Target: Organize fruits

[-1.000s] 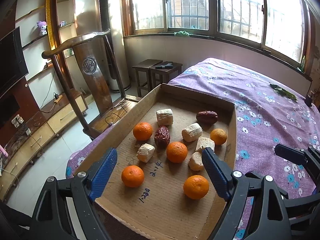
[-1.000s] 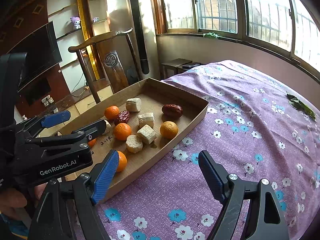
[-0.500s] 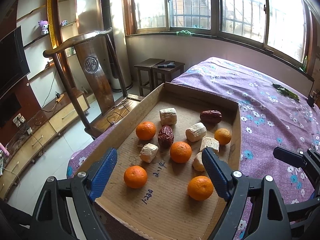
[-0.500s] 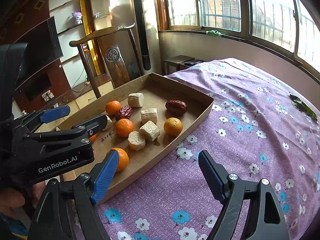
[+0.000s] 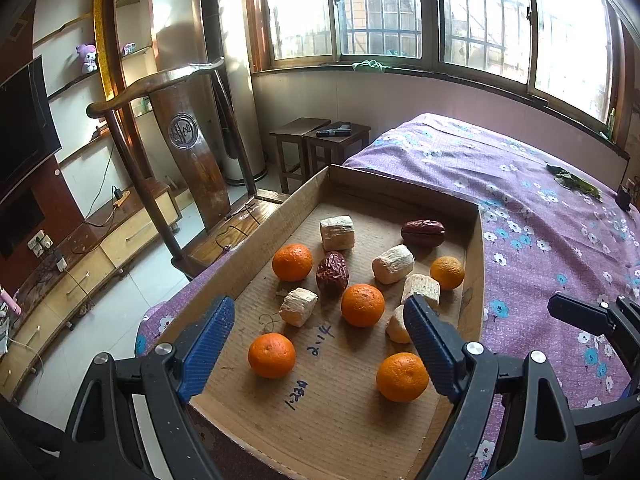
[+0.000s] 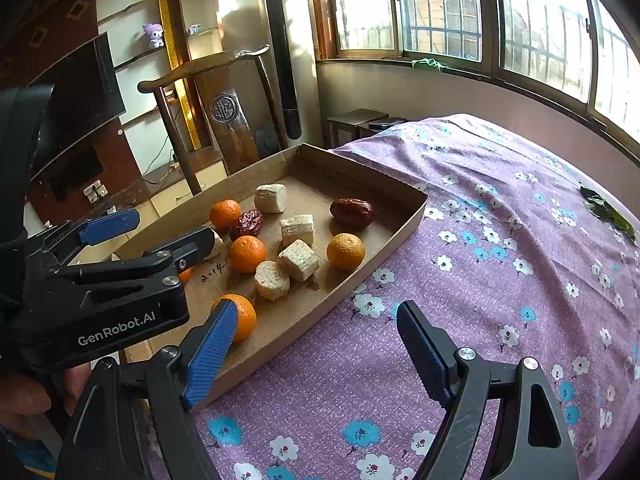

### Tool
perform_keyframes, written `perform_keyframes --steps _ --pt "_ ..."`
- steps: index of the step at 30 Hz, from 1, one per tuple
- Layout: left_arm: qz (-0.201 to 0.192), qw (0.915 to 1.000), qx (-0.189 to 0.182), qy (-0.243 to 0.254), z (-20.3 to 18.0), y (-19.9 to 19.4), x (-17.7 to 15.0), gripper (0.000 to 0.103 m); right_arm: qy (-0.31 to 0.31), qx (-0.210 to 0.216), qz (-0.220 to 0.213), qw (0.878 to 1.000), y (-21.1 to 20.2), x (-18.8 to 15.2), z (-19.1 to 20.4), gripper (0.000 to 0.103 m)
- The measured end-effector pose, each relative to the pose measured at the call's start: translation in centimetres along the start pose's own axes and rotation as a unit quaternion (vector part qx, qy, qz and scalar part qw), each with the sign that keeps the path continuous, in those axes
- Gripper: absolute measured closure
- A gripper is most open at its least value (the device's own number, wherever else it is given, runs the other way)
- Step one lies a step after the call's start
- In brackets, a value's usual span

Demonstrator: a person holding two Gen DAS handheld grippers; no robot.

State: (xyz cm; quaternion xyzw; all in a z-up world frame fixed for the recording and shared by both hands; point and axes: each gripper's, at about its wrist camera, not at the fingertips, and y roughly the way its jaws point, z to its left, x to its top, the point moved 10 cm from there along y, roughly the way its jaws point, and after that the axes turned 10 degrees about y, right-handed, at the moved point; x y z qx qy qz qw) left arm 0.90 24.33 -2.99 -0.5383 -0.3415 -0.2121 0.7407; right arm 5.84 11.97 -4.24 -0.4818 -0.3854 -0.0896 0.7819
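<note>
A shallow cardboard tray lies on the purple flowered bed. It holds several oranges, two dark red dates and several pale cut chunks. My left gripper is open and empty, hovering over the tray's near end, with oranges between its fingers. My right gripper is open and empty over the bedspread just right of the tray. The left gripper shows in the right wrist view, partly hiding fruit.
A wooden chair stands left of the bed, with a tall air conditioner and small stools behind. A green leaf lies on the far bedspread. The bed's edge drops off left of the tray.
Both grippers have drifted slightly; the tray sits a little further right and lower in the left wrist view. Nothing was grasped or released.
</note>
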Motion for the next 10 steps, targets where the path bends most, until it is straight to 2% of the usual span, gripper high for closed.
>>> perform_keyframes --steps 5,10 --pt "-0.008 0.9999 0.008 0.010 0.0 -0.2 0.2 0.017 0.002 -0.001 0.000 1.000 -0.1 -0.1 -0.3 0.017" --pt "-0.007 0.9998 -0.013 0.015 -1.9 -0.6 0.7 0.017 0.015 -0.017 -0.009 1.000 -1.4 -0.1 -2.5 0.017"
